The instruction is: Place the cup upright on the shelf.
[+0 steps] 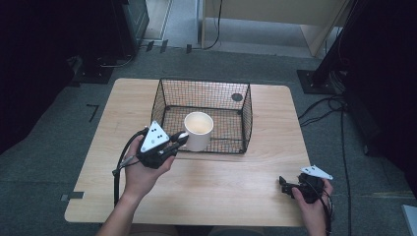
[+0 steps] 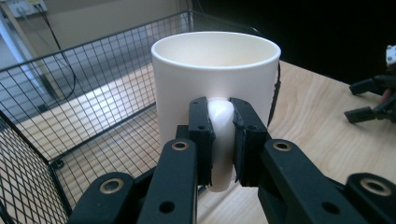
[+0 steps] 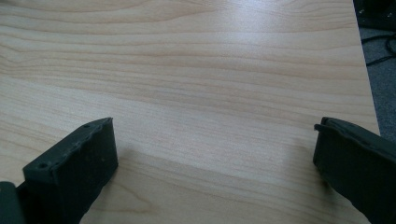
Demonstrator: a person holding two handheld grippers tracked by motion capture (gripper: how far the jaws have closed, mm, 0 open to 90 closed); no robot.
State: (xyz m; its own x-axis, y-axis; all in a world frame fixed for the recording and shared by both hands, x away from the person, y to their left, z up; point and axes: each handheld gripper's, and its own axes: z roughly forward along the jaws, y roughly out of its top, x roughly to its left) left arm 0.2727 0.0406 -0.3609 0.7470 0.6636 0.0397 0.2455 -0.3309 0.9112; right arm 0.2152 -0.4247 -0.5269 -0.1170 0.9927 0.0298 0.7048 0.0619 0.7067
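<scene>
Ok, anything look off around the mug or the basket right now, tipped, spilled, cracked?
Nothing stands out. The cream ceramic mug is upright, held by its handle in the left gripper, at the front wall of the black wire mesh basket. No spill on the pale wooden table; the right gripper rests open, apart.

The left black two-jaw tool (image 1: pixel 181 138), jaws clamped tight, is held raised on a bare forearm; the right black tool (image 1: pixel 284 184) (jaws spread wide) rests low in its hand.
</scene>
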